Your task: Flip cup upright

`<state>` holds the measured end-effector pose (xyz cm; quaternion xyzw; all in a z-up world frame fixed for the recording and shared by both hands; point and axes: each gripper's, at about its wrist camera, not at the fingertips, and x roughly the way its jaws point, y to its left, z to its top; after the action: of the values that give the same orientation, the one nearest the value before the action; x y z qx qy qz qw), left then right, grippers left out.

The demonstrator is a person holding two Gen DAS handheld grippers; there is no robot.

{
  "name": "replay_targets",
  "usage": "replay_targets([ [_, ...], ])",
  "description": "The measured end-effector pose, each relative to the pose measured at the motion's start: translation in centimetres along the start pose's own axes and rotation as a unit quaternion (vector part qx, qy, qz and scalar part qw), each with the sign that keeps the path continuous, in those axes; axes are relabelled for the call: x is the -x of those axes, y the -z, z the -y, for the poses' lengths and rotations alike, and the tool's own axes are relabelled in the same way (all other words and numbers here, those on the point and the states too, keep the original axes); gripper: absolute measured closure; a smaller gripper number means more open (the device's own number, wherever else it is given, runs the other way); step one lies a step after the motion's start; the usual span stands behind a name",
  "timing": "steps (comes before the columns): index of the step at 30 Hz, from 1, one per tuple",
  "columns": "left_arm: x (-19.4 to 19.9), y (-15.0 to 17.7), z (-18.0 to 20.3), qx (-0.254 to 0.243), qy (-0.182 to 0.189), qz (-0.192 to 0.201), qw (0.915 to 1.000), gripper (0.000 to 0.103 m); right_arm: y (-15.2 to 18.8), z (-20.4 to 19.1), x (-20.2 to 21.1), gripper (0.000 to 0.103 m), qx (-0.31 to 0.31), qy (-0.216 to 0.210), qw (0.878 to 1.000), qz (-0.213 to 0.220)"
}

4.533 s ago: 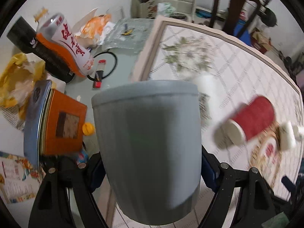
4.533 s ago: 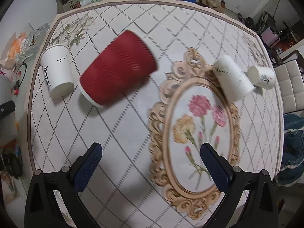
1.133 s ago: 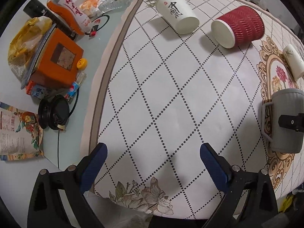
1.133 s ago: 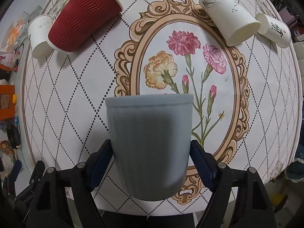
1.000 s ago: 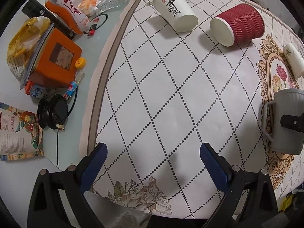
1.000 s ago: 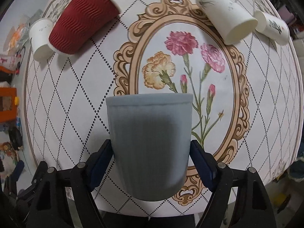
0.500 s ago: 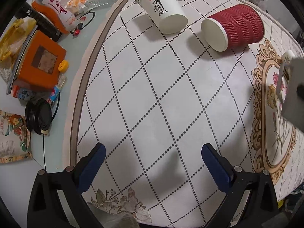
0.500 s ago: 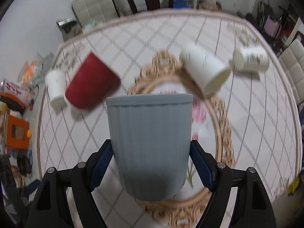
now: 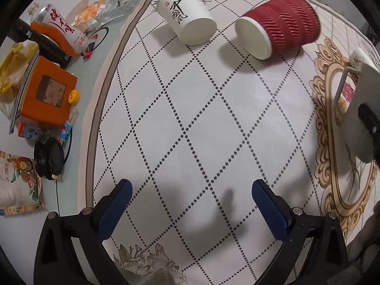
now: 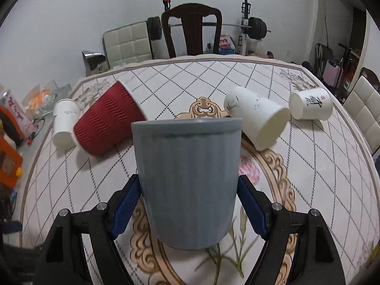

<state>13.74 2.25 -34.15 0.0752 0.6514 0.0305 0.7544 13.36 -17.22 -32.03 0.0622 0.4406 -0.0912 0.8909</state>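
Observation:
My right gripper (image 10: 187,199) is shut on a grey ribbed mug (image 10: 187,178), held rim-up just above the floral mat. The mug (image 9: 361,109) also shows at the right edge of the left wrist view, handle toward the left. My left gripper (image 9: 190,204) is open and empty above the diamond-patterned cloth. A red ribbed cup (image 9: 277,35) (image 10: 106,128) lies on its side. A white cup with black script (image 9: 187,21) (image 10: 64,123) lies on its side beside it. Two more white cups (image 10: 258,118) (image 10: 311,105) lie on their sides at the right.
The cloth's left edge (image 9: 95,128) borders a table strip with an orange box (image 9: 46,95), an orange-labelled bottle (image 9: 57,30), black earphones (image 9: 48,158) and wrappers. A dark chair (image 10: 192,28) and barbell stand beyond the far edge.
My right gripper has tilted up with the grey mug, from looking down at the mat to looking across the table. The left gripper has moved slightly closer to the cloth.

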Motion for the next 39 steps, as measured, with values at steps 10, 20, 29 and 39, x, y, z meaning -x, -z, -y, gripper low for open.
replay_targets([
  [10, 3.0, 1.8, 0.2, -0.020, 0.015, 0.031, 0.9992, 0.000, 3.5, 0.2, 2.1, 0.013, 0.001, 0.009, 0.999, -0.042],
  [20, 8.0, 4.1, 0.3, -0.020, 0.030, 0.067, 0.9971, 0.000, 4.4, 2.1, 8.0, 0.004, -0.019, 0.038, 0.998, -0.043],
  [29, 17.2, 8.5, -0.1, -0.017, 0.038, 0.122, 0.9916, 0.000, 2.8, 4.8, 19.0, 0.000, -0.025, 0.077, 0.996, -0.034],
  [39, 29.0, 14.7, -1.5, 0.016, 0.059, 0.188, 0.9803, 0.000, 1.1, 6.2, 33.7, 0.000, 0.007, 0.066, 0.998, -0.020],
])
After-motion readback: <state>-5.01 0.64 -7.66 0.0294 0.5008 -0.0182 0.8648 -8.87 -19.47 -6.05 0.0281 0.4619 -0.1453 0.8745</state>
